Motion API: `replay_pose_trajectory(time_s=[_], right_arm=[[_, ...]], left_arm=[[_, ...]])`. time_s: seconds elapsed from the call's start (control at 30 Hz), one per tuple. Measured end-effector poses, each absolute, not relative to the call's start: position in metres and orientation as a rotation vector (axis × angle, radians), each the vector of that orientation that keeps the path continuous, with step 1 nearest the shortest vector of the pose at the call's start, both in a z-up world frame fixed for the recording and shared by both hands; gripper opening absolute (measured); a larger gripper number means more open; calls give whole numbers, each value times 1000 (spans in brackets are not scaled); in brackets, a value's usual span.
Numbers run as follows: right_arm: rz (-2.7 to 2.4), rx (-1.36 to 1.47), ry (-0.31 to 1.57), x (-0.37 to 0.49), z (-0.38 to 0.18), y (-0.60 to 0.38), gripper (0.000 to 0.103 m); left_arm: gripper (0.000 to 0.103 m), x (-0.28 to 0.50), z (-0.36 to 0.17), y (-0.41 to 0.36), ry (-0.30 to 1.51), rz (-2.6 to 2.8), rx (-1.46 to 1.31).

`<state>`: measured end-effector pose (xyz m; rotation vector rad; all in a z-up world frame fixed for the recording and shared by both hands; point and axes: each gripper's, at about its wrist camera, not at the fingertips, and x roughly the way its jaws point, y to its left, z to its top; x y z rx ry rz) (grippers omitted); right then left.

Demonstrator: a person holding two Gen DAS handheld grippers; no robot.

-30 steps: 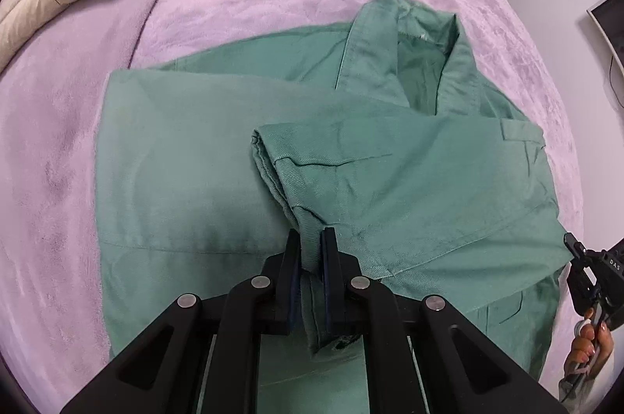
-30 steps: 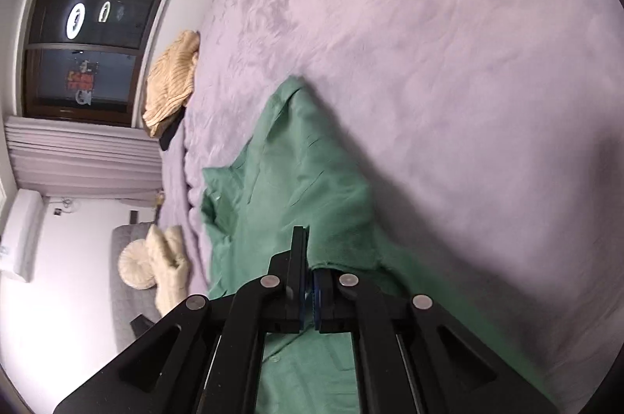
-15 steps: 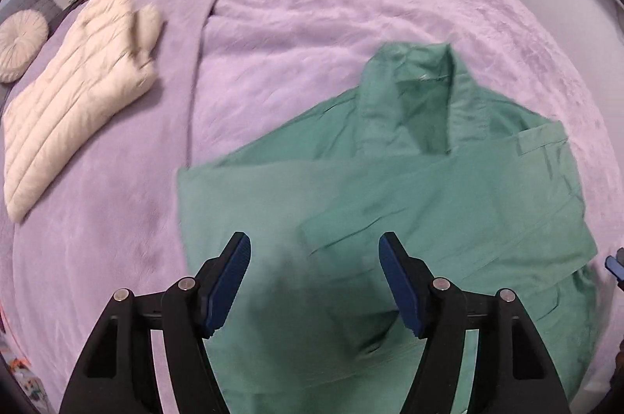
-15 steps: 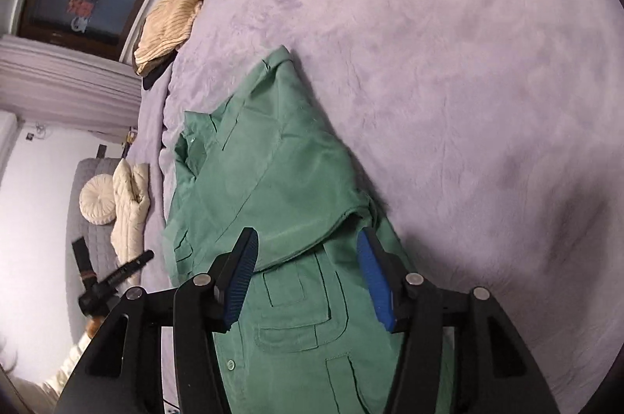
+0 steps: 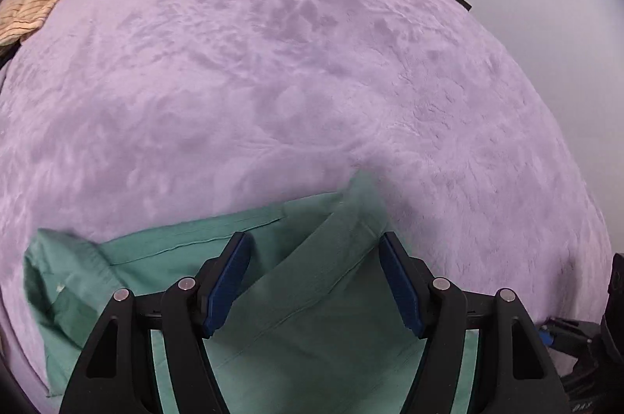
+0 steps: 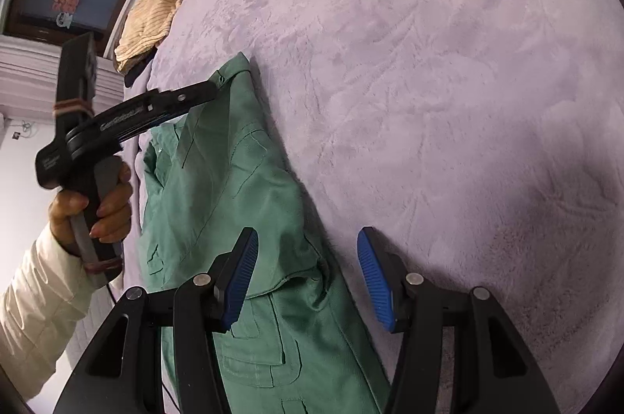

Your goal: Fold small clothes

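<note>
Green shirt lies under both grippers' spread, empty fingers.

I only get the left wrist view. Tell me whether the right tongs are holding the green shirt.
Observer: No. The right tongs have just opened and stand over the green shirt's edge, nothing pinched.
Operator: Describe my left tongs from that side.
Observer: The left tongs, also just opened, point at the collar end; contact cannot be told.
Operator: Report what lies by the right tongs.
Observer: A patch pocket, face up, between their arms.
</note>
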<state>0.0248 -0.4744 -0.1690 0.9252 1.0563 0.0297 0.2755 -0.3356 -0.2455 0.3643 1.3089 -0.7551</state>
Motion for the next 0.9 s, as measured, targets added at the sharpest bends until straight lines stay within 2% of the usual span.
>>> replay_pose_trajectory(time_s=[0.07, 0.1, 0.13, 0.17, 0.2, 0.23, 0.4, 0.53, 0.63, 0.73, 0.9], right_arm=[[54, 927, 1064, 26, -173, -472, 58], [70, 928, 1066, 28, -175, -470, 58], [85, 928, 1069, 30, -177, -468, 58], [98, 919, 1082, 33, -178, -465, 52], [109, 899, 1100, 37, -180, -461, 18], [116, 878, 1123, 41, -181, -456, 7], [127, 761, 1065, 37, -148, -453, 7], [68, 771, 1098, 41, -165, -462, 7], [58, 831, 1124, 38, -189, -468, 7], [57, 904, 1102, 25, -186, -476, 8], [-7, 943, 1060, 7, -169, -494, 10]], left_arm=[[66, 272, -250, -346, 1309, -767, 385], [35, 270, -250, -350, 1295, -782, 400], [17, 269, -250, -353, 1304, -798, 411], [10, 270, -250, -355, 1322, -801, 406], [9, 271, -246, -354, 1316, -801, 390], [8, 271, -240, -351, 1302, -807, 369], [8, 269, -211, -337, 1214, -808, 336], [8, 279, -228, -352, 1237, -765, 348], [9, 297, -233, -351, 1178, -601, 388], [9, 312, -215, -330, 1169, -593, 314], [9, 294, -182, -286, 1114, -583, 375]])
